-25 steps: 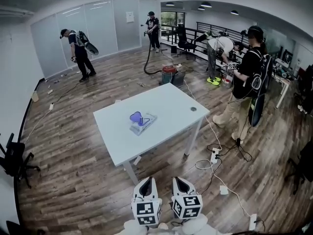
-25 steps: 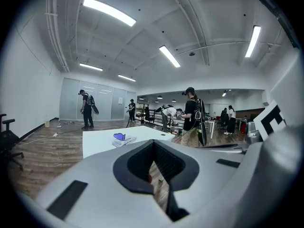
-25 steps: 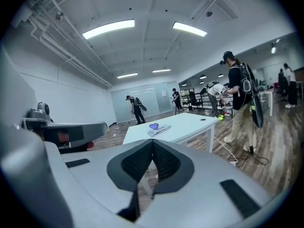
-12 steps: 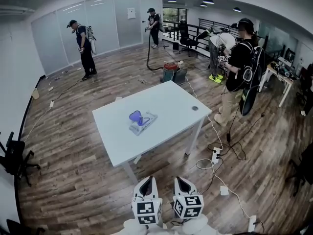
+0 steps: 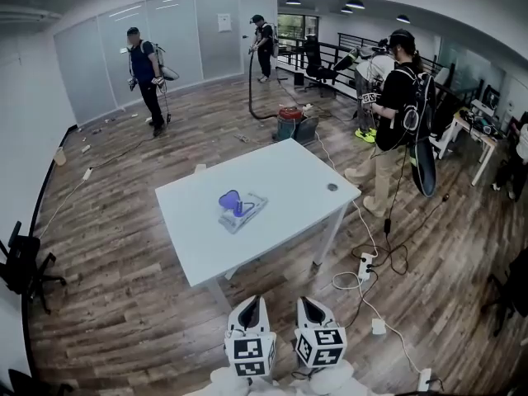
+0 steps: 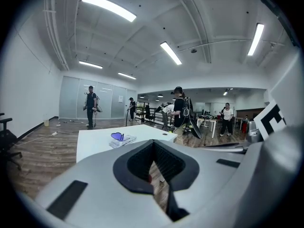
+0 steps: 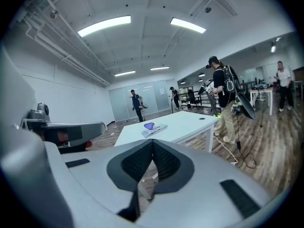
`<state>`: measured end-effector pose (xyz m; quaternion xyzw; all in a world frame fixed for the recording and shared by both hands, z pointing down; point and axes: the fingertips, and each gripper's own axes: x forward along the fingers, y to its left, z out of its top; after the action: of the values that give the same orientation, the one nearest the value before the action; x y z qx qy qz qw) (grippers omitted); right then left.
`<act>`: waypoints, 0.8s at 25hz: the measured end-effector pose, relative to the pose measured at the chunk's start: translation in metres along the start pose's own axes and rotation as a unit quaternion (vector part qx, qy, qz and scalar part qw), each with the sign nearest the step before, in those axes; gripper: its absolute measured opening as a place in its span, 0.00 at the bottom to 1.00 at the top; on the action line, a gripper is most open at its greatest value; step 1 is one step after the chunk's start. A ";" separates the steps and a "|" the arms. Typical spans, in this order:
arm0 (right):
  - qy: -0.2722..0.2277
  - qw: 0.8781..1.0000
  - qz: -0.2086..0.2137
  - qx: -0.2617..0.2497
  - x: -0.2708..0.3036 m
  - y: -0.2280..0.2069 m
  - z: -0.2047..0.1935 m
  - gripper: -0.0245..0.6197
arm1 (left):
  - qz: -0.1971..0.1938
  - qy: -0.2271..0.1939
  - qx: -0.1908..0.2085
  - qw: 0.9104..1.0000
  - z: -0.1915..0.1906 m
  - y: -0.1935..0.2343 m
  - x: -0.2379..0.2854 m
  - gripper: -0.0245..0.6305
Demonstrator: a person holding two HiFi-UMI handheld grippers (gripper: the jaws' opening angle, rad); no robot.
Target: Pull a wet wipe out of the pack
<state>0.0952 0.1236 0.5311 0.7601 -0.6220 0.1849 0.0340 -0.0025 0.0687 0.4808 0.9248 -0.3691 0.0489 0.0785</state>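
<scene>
The wet wipe pack [image 5: 242, 209] lies mid-table, purple lid [image 5: 228, 197] raised, on the white table [image 5: 280, 180]. Nearer you, well apart from it, your left gripper [image 5: 251, 304] and right gripper [image 5: 308, 303] have jaws pressed together, empty. Around it is wood floor [image 5: 115, 246], with people [image 5: 394, 97] standing at the far side.

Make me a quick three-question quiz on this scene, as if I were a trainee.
1. True or false: the left gripper is holding the wet wipe pack.
2. Multiple choice: the pack lies on A) the floor, B) the white table, C) a chair.
3. Fill in: the right gripper has its fingers ____ (apart or together).
Key: 1 false; 2 B; 3 together.
</scene>
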 end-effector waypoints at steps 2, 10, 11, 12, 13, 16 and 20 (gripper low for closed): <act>-0.001 1.000 0.002 0.000 0.007 -0.002 0.003 0.05 | 0.000 -0.001 0.001 1.000 0.001 0.001 0.005 0.03; 0.010 1.000 0.012 0.002 0.040 -0.007 0.007 0.05 | 0.010 0.007 0.000 1.000 0.002 0.014 0.037 0.03; 0.010 1.000 0.012 0.003 0.044 -0.010 0.009 0.05 | 0.010 0.007 0.000 1.000 0.003 0.014 0.042 0.03; 0.009 1.000 0.012 0.004 0.049 -0.012 0.011 0.05 | 0.011 0.007 0.000 1.000 0.004 0.015 0.047 0.03; 0.009 1.000 0.012 0.005 0.053 -0.014 0.013 0.05 | 0.011 0.008 0.000 1.000 0.005 0.016 0.052 0.03; 0.007 1.000 0.010 0.005 0.066 -0.020 0.021 0.05 | 0.011 0.006 0.000 1.000 0.009 0.020 0.066 0.03; 0.008 1.000 0.009 0.004 0.087 -0.027 0.032 0.05 | 0.015 0.004 -0.003 1.000 0.016 0.029 0.086 0.03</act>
<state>0.1420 0.0396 0.5346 0.7531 -0.6279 0.1935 0.0341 0.0404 -0.0133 0.4814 0.9186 -0.3829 0.0528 0.0820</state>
